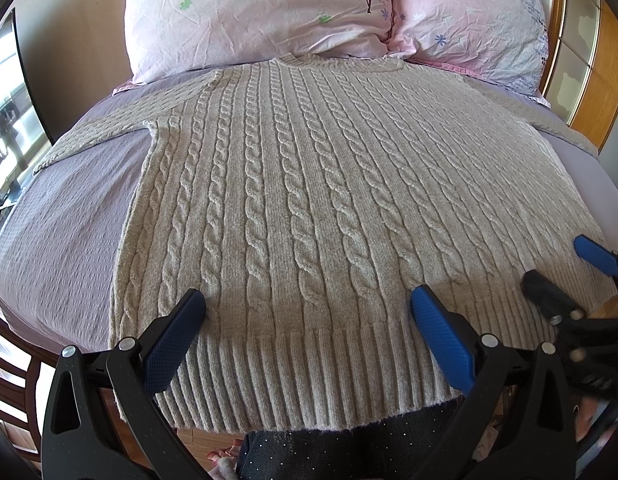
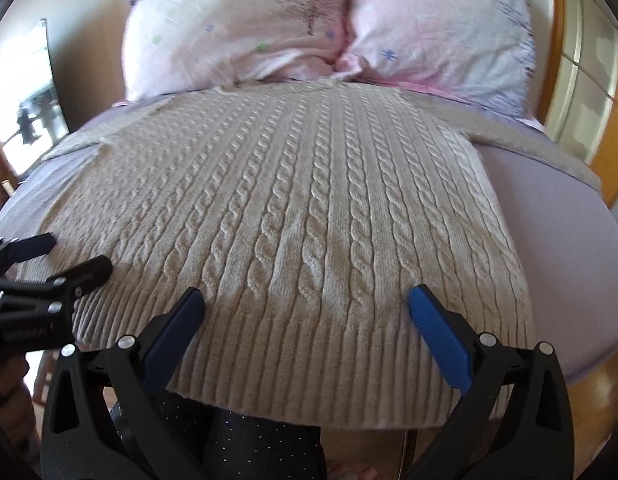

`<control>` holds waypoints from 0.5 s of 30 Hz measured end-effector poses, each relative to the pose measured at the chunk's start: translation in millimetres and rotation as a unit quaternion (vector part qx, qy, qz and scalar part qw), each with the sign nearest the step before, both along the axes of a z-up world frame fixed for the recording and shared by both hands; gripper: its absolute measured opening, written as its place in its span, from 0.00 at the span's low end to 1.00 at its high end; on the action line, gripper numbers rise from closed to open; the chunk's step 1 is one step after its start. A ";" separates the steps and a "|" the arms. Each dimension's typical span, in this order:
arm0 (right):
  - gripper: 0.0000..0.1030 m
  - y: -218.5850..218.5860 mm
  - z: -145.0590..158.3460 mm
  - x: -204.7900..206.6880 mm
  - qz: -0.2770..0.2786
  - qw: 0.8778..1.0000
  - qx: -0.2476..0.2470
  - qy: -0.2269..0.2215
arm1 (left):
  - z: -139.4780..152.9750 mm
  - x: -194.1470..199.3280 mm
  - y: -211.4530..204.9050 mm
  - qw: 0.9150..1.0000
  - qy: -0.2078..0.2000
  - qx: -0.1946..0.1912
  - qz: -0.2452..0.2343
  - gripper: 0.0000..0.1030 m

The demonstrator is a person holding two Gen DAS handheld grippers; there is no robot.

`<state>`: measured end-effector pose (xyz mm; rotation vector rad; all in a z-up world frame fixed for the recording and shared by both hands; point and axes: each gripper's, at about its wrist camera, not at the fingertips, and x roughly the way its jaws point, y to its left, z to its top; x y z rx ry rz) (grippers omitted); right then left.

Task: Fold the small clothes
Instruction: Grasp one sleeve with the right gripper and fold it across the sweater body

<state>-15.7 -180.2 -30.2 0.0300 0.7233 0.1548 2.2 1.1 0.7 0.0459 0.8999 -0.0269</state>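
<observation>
A beige cable-knit sweater [image 1: 309, 184] lies flat on the bed, collar toward the pillows, ribbed hem at the near edge, sleeves spread to both sides. It also shows in the right wrist view [image 2: 301, 216]. My left gripper [image 1: 307, 300] is open and empty, hovering over the left part of the hem. My right gripper [image 2: 307, 300] is open and empty over the right part of the hem. The right gripper also shows at the right edge of the left wrist view [image 1: 557, 264], open. The left gripper shows at the left edge of the right wrist view [image 2: 75, 254], open.
The lilac bedsheet [image 1: 69, 232] shows on both sides of the sweater. Two pink flowered pillows [image 1: 261, 12] lean at the head. A wooden headboard [image 1: 597, 92] stands at the right. A window [image 1: 5, 112] is at the left. Dark-trousered legs [image 1: 329, 452] are below the hem.
</observation>
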 end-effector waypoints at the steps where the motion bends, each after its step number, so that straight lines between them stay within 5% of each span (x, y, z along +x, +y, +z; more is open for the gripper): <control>1: 0.98 -21.2 7.5 3.9 -0.006 0.999 0.043 -0.007 | -0.3 -0.4 0.6 1.000 -0.005 0.000 -0.004 0.99; 4: 0.98 -92.6 30.7 22.6 -0.068 0.990 0.118 -0.030 | 0.2 -2.6 -1.3 1.000 -0.015 0.004 -0.011 0.99; 8: 0.95 -223.4 52.7 72.4 -0.200 0.958 0.202 -0.037 | 3.9 2.6 4.9 0.999 -0.027 -0.015 -0.021 0.99; 12: 0.59 -330.3 46.6 134.7 -0.306 0.919 0.248 -0.007 | 14.6 10.2 19.8 0.994 -0.071 -0.078 -0.031 0.99; 15: 0.51 -383.0 29.4 166.8 -0.356 0.889 0.288 0.011 | 24.3 18.8 37.0 0.983 -0.113 -0.144 -0.031 0.99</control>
